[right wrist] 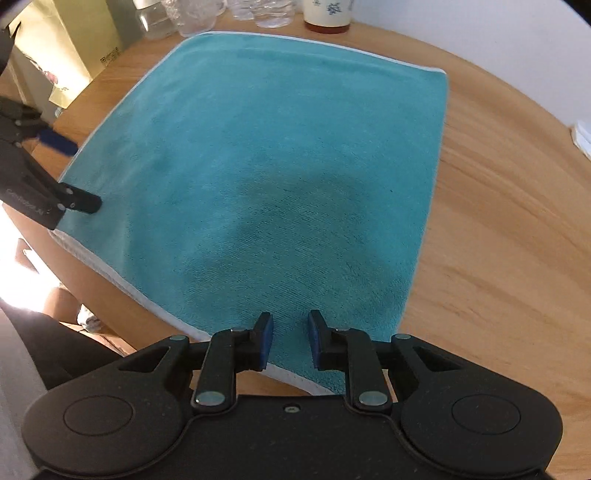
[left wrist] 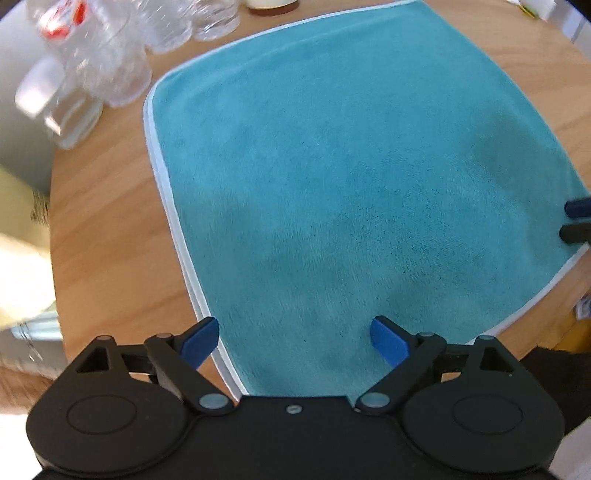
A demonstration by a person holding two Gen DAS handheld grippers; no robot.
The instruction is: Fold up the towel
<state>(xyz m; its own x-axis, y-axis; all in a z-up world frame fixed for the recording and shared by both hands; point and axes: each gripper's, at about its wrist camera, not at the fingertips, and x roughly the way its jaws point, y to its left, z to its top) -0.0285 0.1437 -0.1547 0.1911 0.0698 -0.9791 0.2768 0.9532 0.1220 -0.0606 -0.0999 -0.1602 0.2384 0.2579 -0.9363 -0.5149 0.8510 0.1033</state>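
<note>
A teal towel [left wrist: 351, 166] with white edging lies flat on a round wooden table [left wrist: 110, 221], doubled over, with two layered edges along its left side. My left gripper [left wrist: 294, 325] is open wide just above the towel's near left corner, nothing between its blue pads. In the right wrist view the same towel [right wrist: 277, 166] fills the middle. My right gripper [right wrist: 290, 317] hovers over its near edge by the right corner, fingers a narrow gap apart and empty. Each gripper shows in the other's view: the left gripper [right wrist: 83, 175] and the right gripper [left wrist: 568, 220].
Clear plastic bottles and glasses [left wrist: 110, 55] crowd the table's far left beyond the towel. A flowered mug [right wrist: 327, 14] stands at the far edge. A yellow-green box [right wrist: 66, 48] is off the table to the left. Bare wood [right wrist: 498, 221] lies right of the towel.
</note>
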